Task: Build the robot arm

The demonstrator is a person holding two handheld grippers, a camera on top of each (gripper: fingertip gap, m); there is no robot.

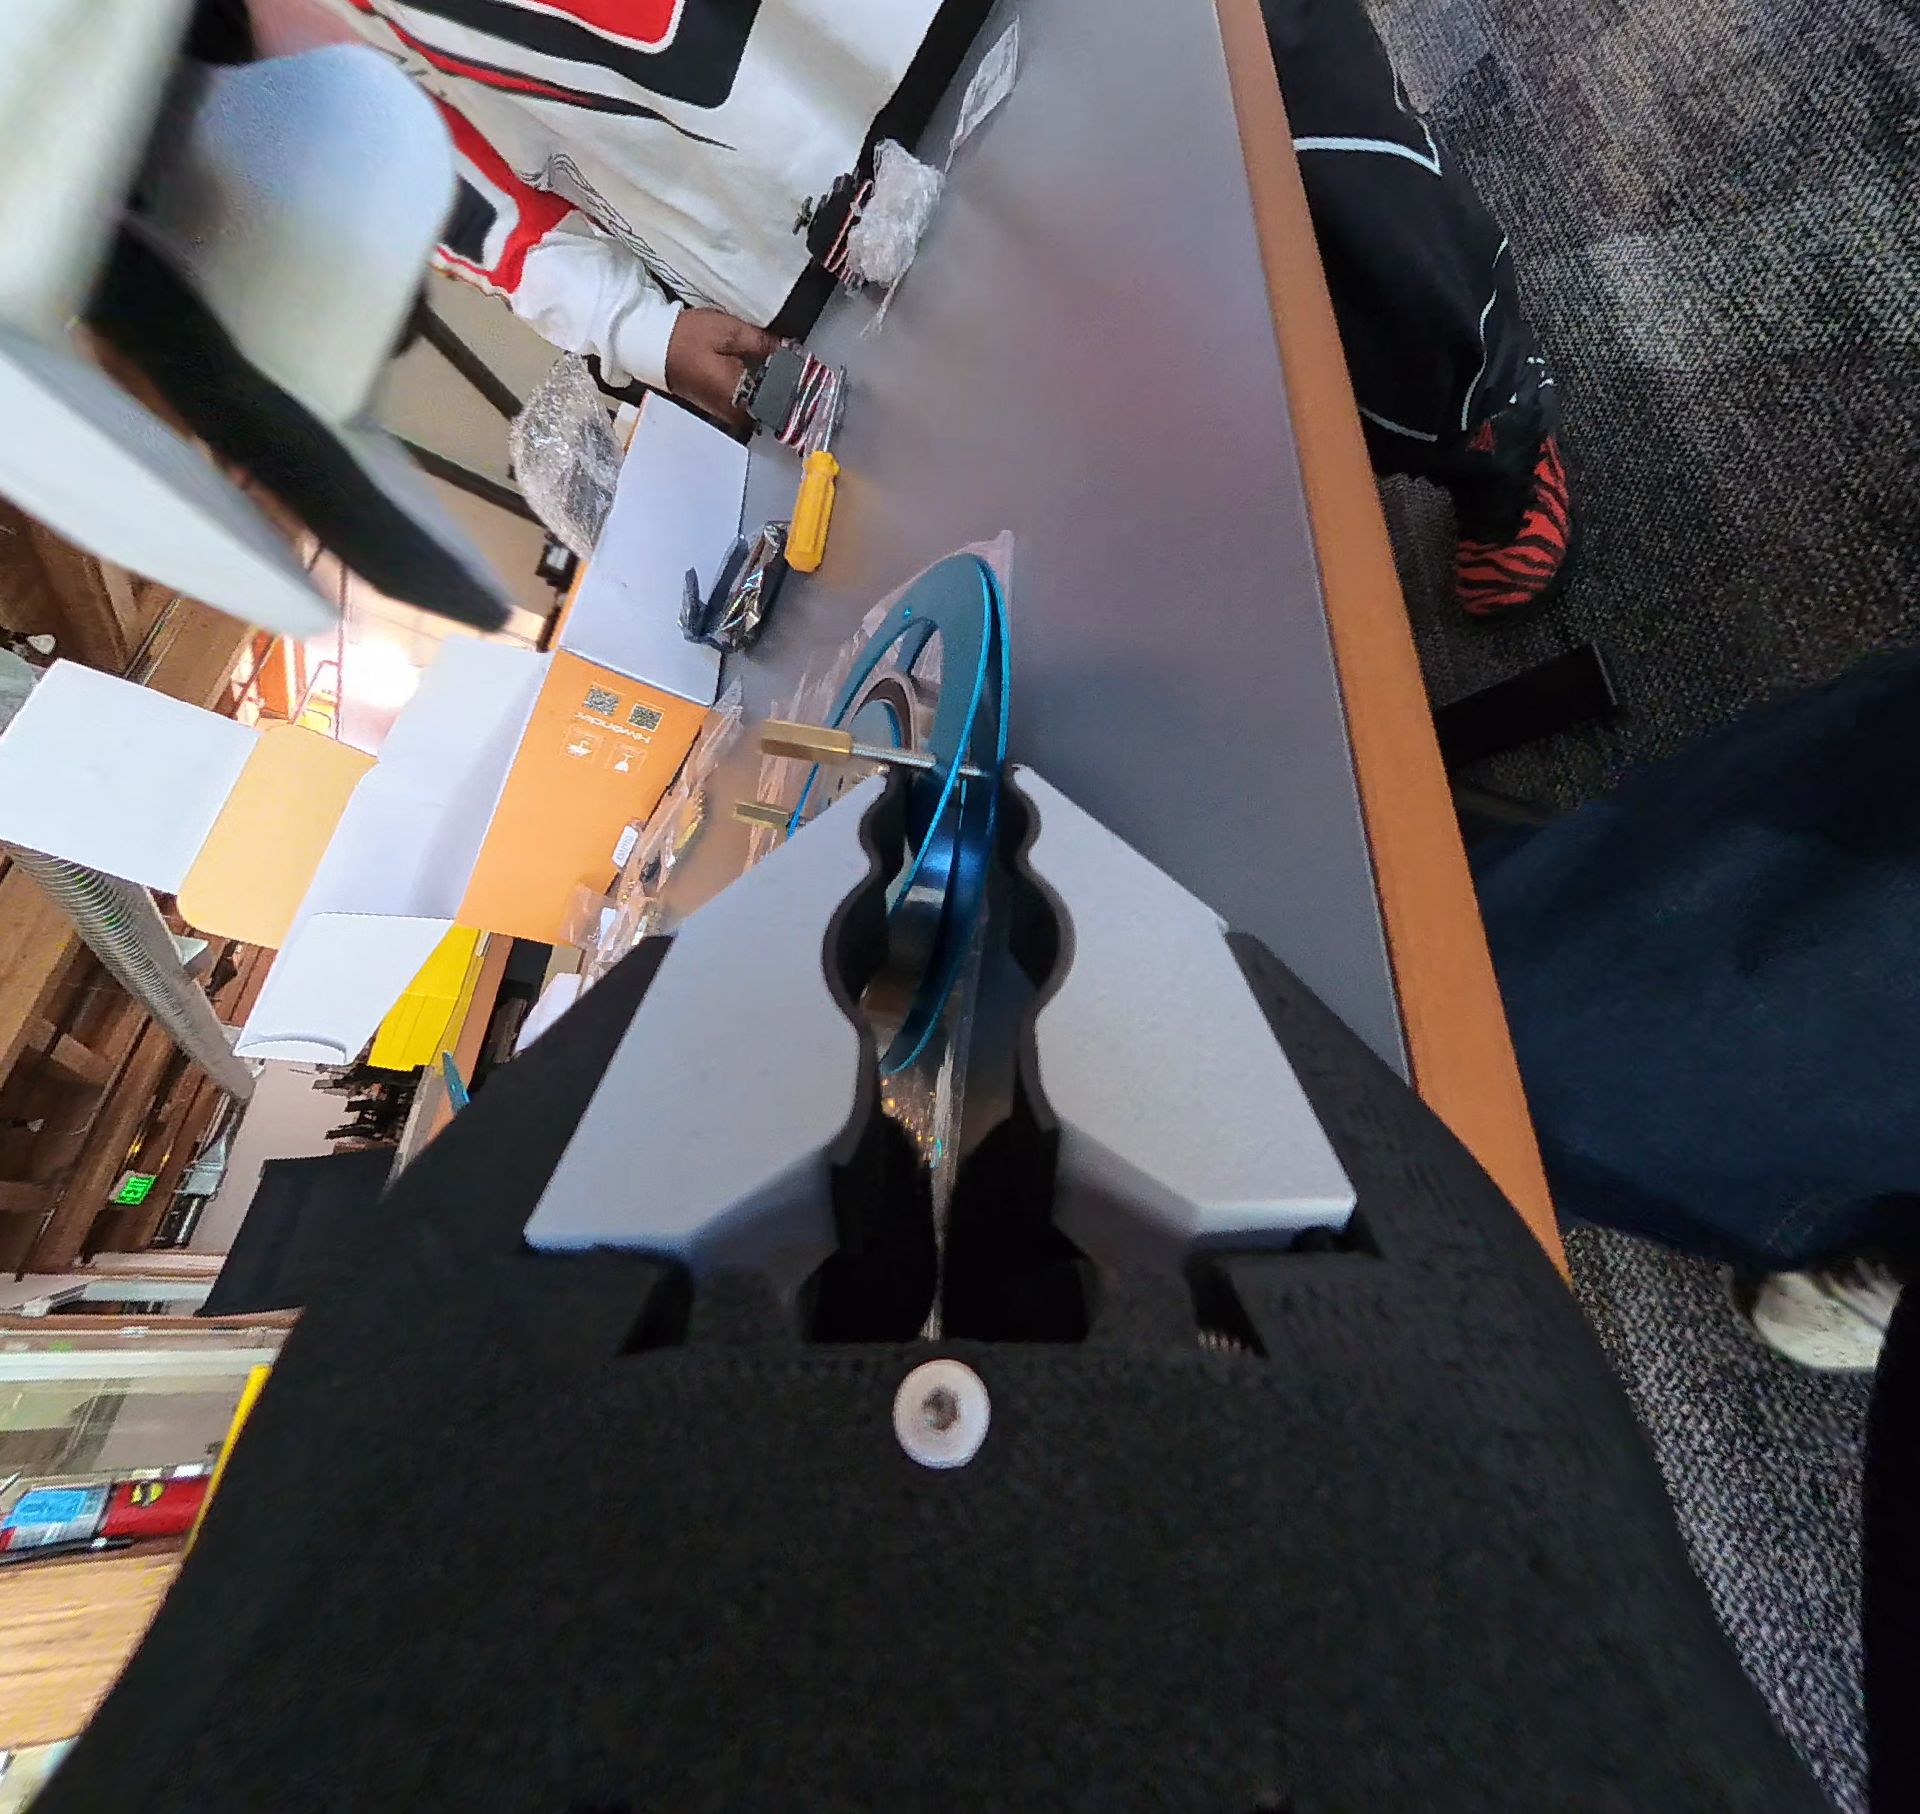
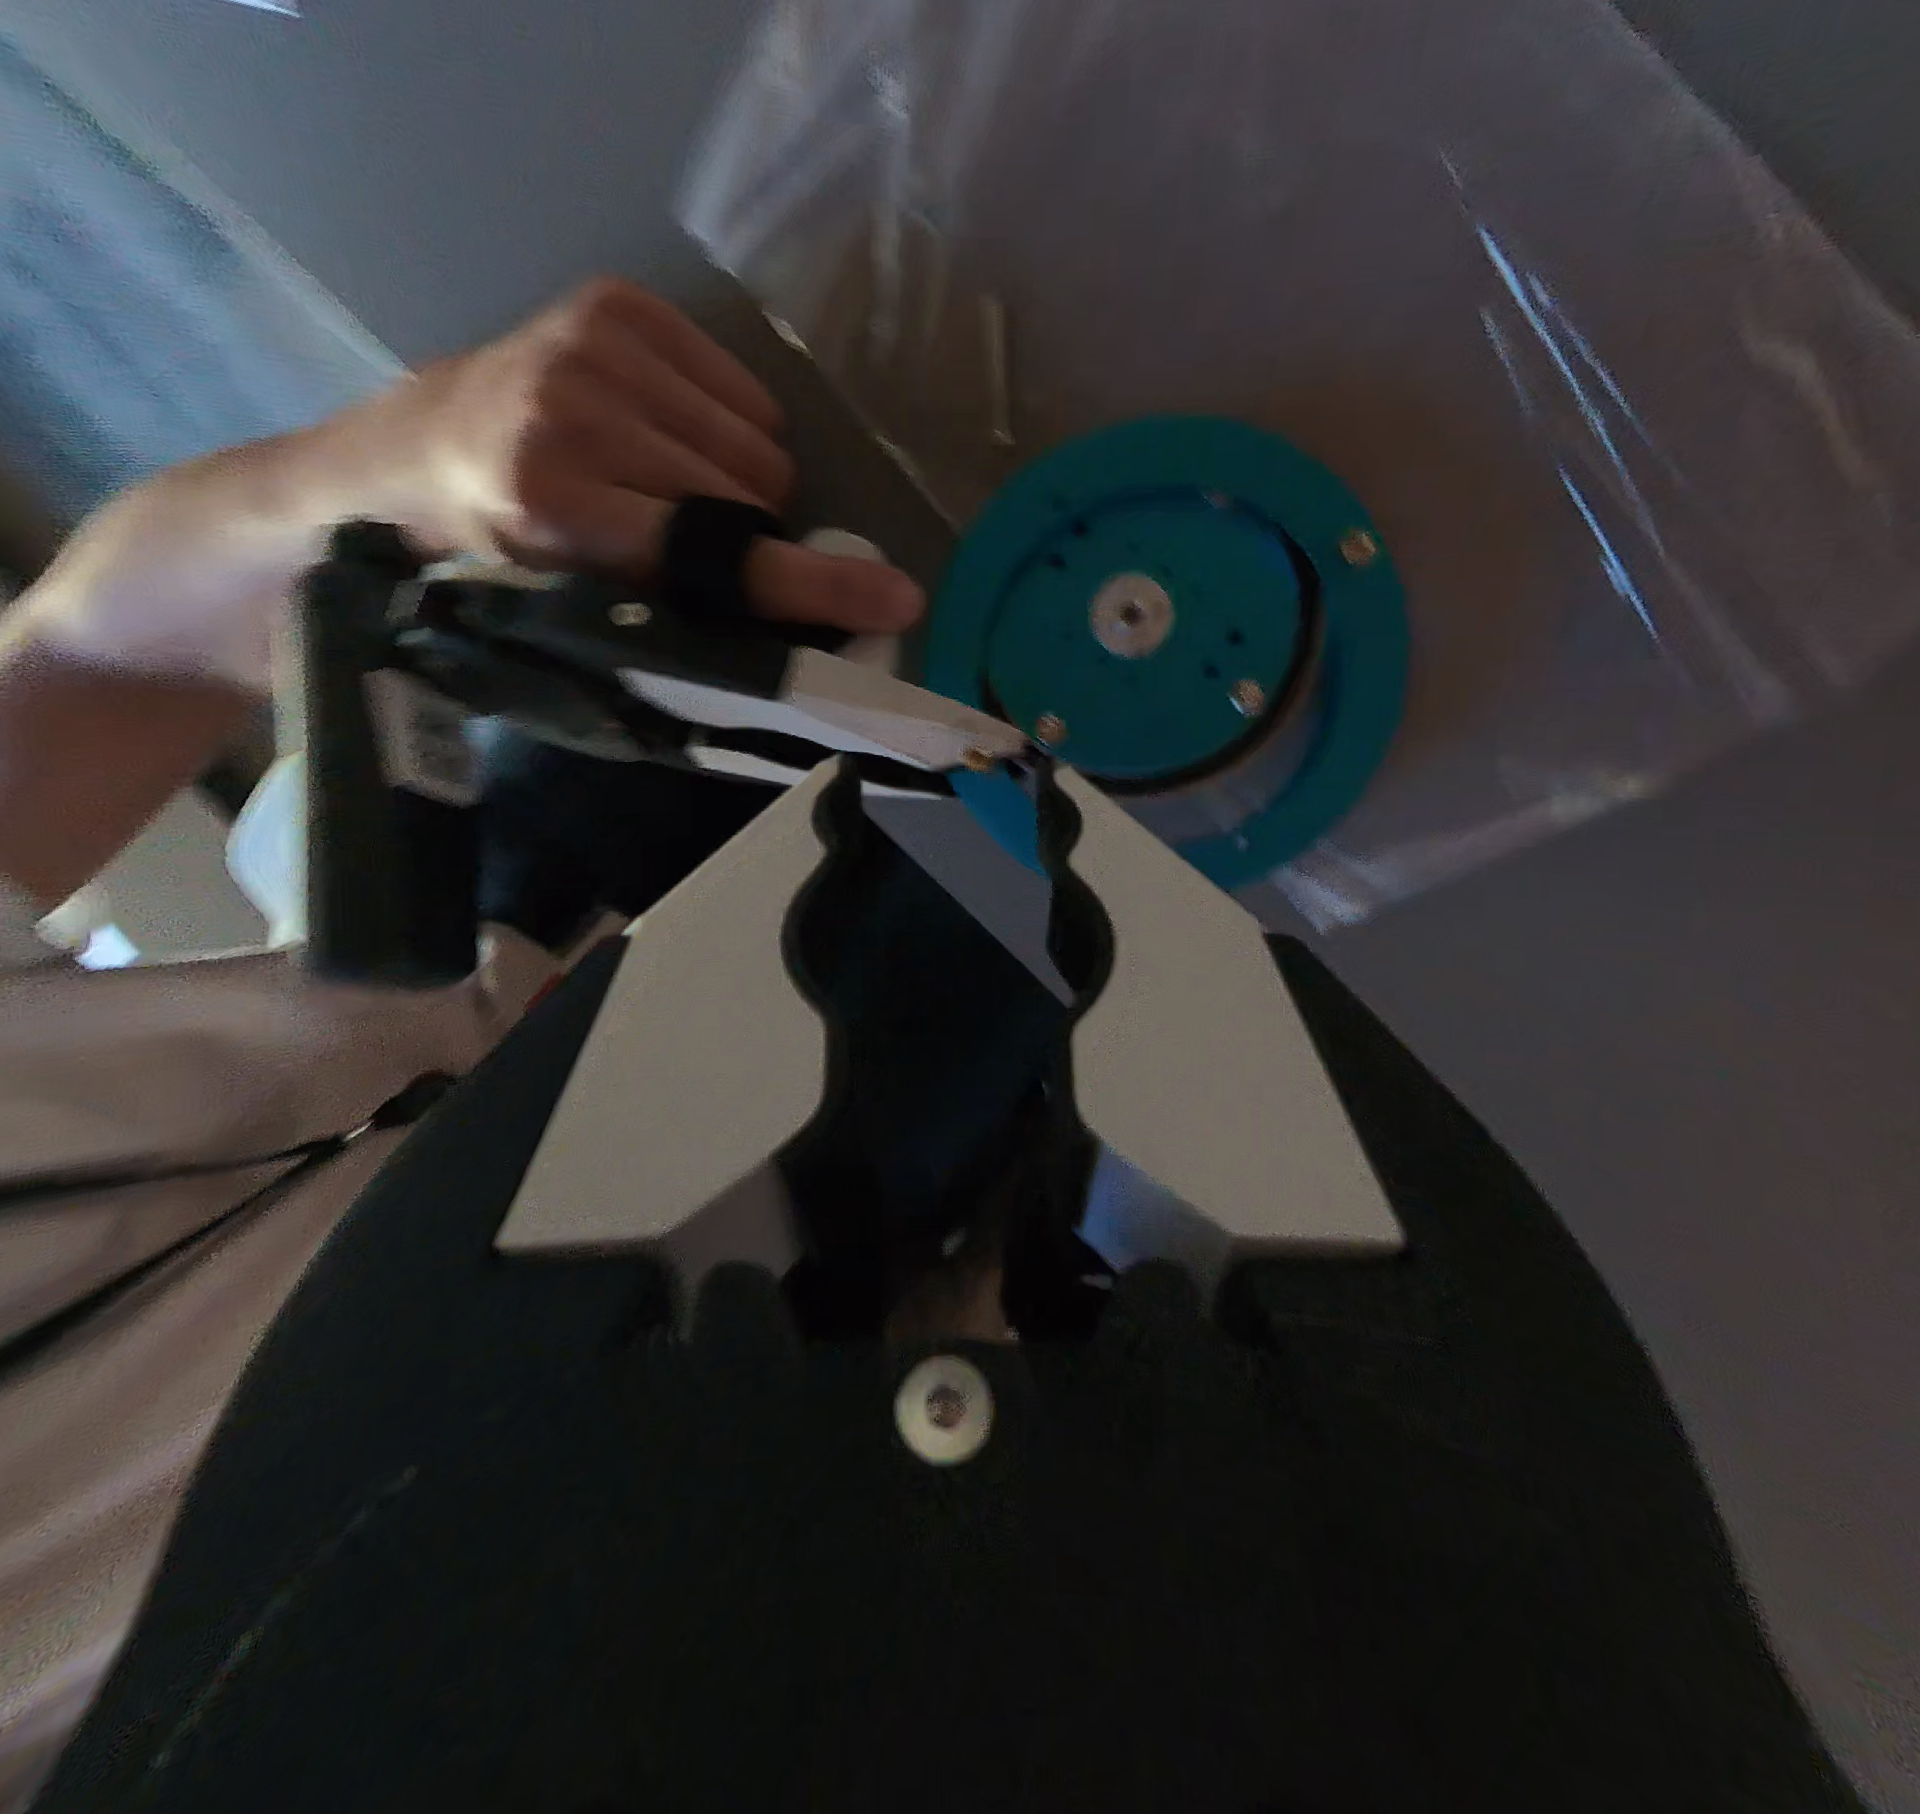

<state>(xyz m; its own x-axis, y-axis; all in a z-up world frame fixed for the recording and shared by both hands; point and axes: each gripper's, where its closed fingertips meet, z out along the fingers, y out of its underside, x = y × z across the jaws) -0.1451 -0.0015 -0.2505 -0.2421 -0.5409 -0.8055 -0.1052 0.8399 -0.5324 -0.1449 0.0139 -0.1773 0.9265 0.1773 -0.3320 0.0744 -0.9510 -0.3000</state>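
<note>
The blue ring-shaped metal part (image 1: 940, 725) stands on its edge over the grey table (image 1: 1122, 414), and the left gripper (image 1: 940, 829) is clamped on its rim. Brass standoffs (image 1: 805, 741) stick out from the part on the side away from the table edge. The right gripper (image 2: 940, 777) is just beside the part, its jaws slightly apart and empty. Behind the part hangs a clear plastic bag (image 2: 1351, 206). Beyond it lie a yellow screwdriver (image 1: 810, 512) and an orange and white box (image 1: 613, 704); another person's hand (image 1: 717, 362) works further away.
</note>
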